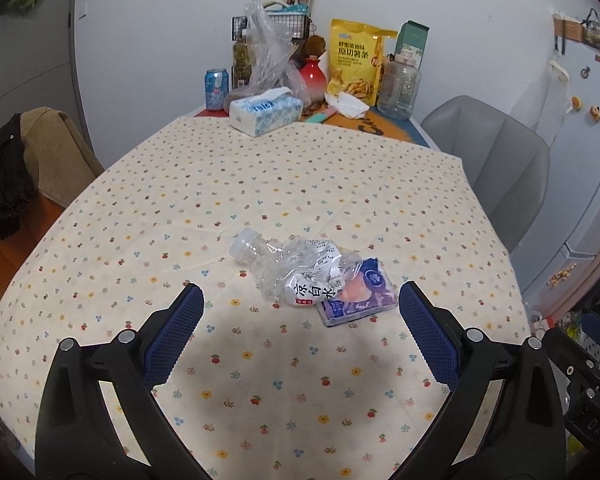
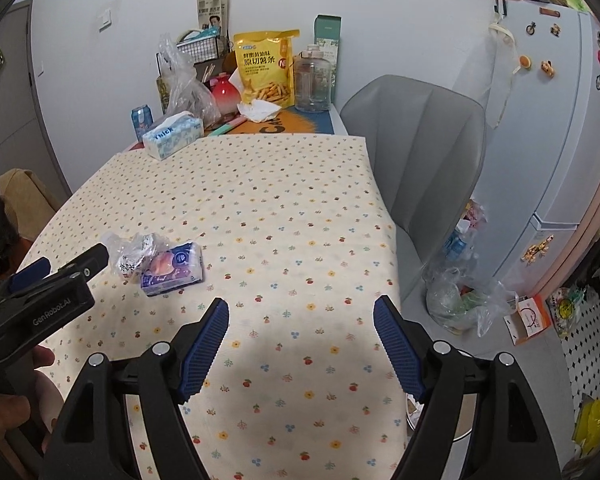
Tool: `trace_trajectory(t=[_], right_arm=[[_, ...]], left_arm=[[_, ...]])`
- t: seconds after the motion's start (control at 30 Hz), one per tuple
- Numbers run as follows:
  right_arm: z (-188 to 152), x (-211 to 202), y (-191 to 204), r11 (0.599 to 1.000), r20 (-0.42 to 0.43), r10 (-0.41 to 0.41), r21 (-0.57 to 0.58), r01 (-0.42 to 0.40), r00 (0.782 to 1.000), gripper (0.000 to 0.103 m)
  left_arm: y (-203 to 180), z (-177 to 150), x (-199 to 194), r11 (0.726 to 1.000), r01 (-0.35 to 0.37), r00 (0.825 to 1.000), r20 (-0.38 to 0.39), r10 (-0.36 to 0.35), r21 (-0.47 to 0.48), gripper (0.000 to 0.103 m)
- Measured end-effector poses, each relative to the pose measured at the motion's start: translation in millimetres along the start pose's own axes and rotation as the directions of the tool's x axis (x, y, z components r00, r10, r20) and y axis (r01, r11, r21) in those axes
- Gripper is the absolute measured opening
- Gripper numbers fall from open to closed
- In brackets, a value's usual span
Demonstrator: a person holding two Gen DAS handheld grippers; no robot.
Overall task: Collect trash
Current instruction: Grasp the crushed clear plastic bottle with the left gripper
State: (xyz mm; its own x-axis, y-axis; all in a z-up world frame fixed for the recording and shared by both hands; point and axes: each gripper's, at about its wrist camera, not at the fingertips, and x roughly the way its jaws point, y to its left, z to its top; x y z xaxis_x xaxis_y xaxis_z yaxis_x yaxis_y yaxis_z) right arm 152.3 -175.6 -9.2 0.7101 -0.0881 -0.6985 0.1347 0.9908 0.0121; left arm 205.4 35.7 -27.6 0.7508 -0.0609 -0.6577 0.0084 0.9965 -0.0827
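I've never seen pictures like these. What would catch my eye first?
Probably the crushed clear bottle lying on the flowered tablecloth, right against a purple tissue pack. Two black tools with blue pads frame the scene: the left tool stands open just short of that litter, the right tool open over bare cloth. At the table's far end, a yellow snack bag stands out.

A crushed clear plastic bottle (image 1: 284, 268) lies on its side on the floral tablecloth (image 1: 260, 184), well short of the blue tissue box at the cloth's far edge. Its capless neck points toward that box; its white label with black characters is crumpled. A small purple tissue packet (image 1: 358, 294) printed with a peach lies flat, touching the bottle's base end, partly tucked under it.
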Motion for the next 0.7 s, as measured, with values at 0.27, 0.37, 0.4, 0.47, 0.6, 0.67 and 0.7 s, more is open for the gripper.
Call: trace_trajectory(t=[0.27,0.37,0.4,0.47,0.6,0.67,0.7], right_arm=[[2,31,-6,1.000,-0.041,-0.003,0.016,0.003,0.999,0.074],[5,41,-8,1.000,-0.054,-0.003,0.021,0.004,0.999,0.074],[6,45,-10,1.000,-0.058,-0.003,0.023,0.004,0.998,0.074],[8,51,-11,1.000,-0.063,-0.003,0.025,0.005,0.998,0.074],[9,64,-15,0.999,-0.079,0.003,0.032,-0.001,0.997,0.074],[9,68,-15,0.999,-0.084,0.006,0.033,-0.003,0.996,0.074],[10,70,-16,0.999,-0.089,0.009,0.034,-0.006,0.996,0.074]], left_arm=[[-7,0,38,1.000,0.003,0.998,-0.056,-0.003,-0.010,0.097],[-8,4,54,0.999,0.006,0.997,-0.078,-0.008,-0.033,0.097],[-8,5,59,0.999,0.004,0.996,-0.085,-0.008,-0.041,0.097],[-10,8,66,0.999,-0.001,0.996,-0.092,-0.004,-0.050,0.097],[-14,13,80,0.998,-0.027,0.994,-0.105,0.022,-0.048,0.097],[-14,15,87,0.998,-0.042,0.993,-0.115,0.037,-0.046,0.097],[-15,15,90,0.998,-0.047,0.992,-0.119,0.041,-0.046,0.097]])
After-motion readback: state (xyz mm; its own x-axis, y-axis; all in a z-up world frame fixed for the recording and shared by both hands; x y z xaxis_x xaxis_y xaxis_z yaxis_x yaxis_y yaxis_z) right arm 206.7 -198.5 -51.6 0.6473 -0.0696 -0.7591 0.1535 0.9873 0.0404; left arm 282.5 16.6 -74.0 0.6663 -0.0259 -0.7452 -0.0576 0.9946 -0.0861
